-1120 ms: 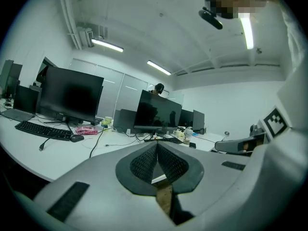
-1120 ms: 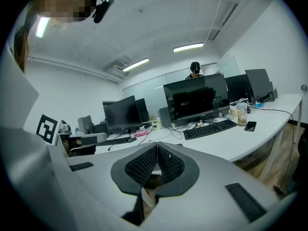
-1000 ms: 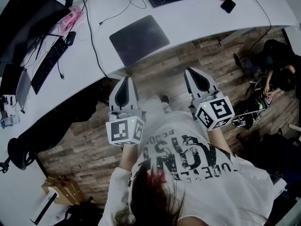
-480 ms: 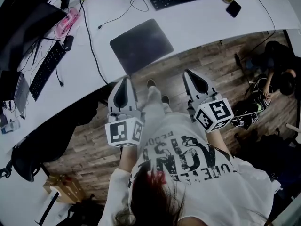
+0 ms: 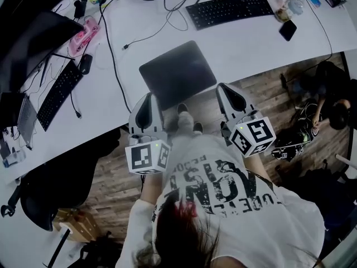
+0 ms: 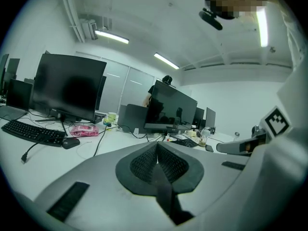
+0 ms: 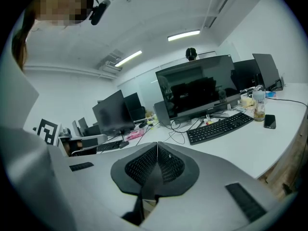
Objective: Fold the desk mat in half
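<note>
A dark grey desk mat [image 5: 178, 73] lies flat on the white desk [image 5: 240, 38], its near edge at the desk's front edge. My left gripper [image 5: 146, 100] is held at chest height just short of the mat's near left corner, jaws shut and empty. My right gripper [image 5: 224, 90] is held off the mat's near right corner, over the floor, also shut with nothing in it. In the left gripper view the jaws [image 6: 156, 150] meet along one line. The right gripper view shows the same closed seam [image 7: 157, 150]. Neither gripper touches the mat.
A black keyboard [image 5: 231, 10] lies beyond the mat, a phone [image 5: 288, 30] at the right. Another keyboard [image 5: 58, 94], a mouse [image 5: 85, 63], a pink pack [image 5: 83, 38] and cables lie on the left wing. Monitors [image 7: 197, 90] stand at the back. A black chair [image 5: 61, 183] is at the left.
The desk and mat have drawn closer in the head view as the person stepped forward. Both grippers kept their pose and stayed shut.
</note>
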{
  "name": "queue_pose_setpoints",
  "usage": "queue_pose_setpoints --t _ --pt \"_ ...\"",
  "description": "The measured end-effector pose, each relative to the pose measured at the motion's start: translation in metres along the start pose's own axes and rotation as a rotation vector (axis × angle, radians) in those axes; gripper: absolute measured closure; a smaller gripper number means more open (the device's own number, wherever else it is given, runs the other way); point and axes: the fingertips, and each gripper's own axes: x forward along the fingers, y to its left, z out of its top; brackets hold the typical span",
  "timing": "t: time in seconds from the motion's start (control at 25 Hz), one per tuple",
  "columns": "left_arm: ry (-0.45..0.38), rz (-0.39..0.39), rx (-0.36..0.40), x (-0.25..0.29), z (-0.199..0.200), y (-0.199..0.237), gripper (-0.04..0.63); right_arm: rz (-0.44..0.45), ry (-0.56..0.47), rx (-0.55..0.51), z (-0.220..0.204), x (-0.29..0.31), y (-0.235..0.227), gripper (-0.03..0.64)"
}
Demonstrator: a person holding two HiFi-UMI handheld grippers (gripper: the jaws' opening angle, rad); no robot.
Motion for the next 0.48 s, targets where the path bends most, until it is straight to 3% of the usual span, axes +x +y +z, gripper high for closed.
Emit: queue_pose_setpoints --t 0.48 --pt "0.01 0.054 -0.031 0.023 0.008 0.04 0.594 0.038 0.009 -0.011 0.017 0.053 0.004 0.615"
